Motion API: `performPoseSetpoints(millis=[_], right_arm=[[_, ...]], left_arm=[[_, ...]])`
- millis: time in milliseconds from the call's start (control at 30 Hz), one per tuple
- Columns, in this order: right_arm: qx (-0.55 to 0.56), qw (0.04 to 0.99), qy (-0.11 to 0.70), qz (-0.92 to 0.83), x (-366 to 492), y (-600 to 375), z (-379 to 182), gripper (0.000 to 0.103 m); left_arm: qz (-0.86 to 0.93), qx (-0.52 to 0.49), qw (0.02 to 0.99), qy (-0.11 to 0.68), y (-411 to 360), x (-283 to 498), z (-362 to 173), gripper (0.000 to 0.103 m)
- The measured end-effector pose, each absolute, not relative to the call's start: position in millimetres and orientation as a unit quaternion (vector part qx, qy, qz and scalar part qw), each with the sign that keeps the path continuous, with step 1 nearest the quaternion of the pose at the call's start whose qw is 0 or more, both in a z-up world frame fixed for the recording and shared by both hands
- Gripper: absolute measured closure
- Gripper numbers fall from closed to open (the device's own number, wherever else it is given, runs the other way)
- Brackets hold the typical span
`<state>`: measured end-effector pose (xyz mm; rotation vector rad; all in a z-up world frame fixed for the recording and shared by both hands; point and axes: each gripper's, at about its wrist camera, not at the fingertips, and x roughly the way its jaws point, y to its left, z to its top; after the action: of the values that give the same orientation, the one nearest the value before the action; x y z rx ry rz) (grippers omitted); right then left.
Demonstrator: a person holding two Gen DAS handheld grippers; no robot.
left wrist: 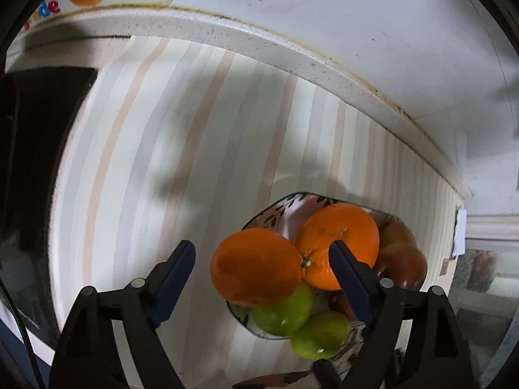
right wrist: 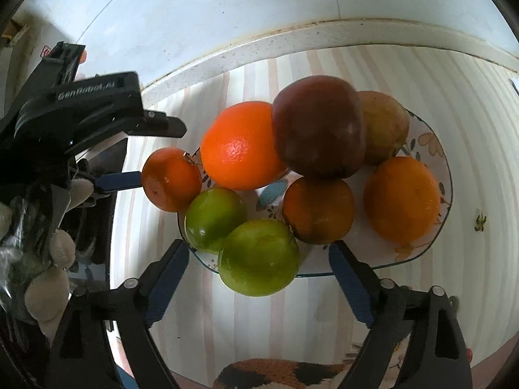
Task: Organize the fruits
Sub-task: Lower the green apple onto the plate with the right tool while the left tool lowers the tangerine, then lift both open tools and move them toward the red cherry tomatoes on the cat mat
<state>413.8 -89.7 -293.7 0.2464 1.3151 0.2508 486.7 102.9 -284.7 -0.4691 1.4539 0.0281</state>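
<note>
Over plate [right wrist: 444, 175]: both tools wide, empty; only right view shows dark apple [right wrist: 319, 131].

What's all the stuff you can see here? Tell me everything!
oranges: four, orange, three on the plate, one at its rim
green citrus fruits: two, green, plate's near edge
apples: two, dark red and yellow-brown, plate's far side
plate: one, white with flowers, on the tablecloth
tablecloth: one, pale stripes, under everything
left gripper: one, black, jaws open around the rim orange
right gripper: one, black, jaws open by a green fruit
</note>
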Motion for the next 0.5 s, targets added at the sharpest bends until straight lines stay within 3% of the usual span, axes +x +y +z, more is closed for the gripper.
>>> performPoseSetpoints(millis=[500], right_arm=[[0.046,0.795,0.603,0.044,387.8,-145.5,-227.1,0.006]], left_arm=[[0.036,-0.080,0.785,0.614,65.2,373.8,-219.8,0.019]])
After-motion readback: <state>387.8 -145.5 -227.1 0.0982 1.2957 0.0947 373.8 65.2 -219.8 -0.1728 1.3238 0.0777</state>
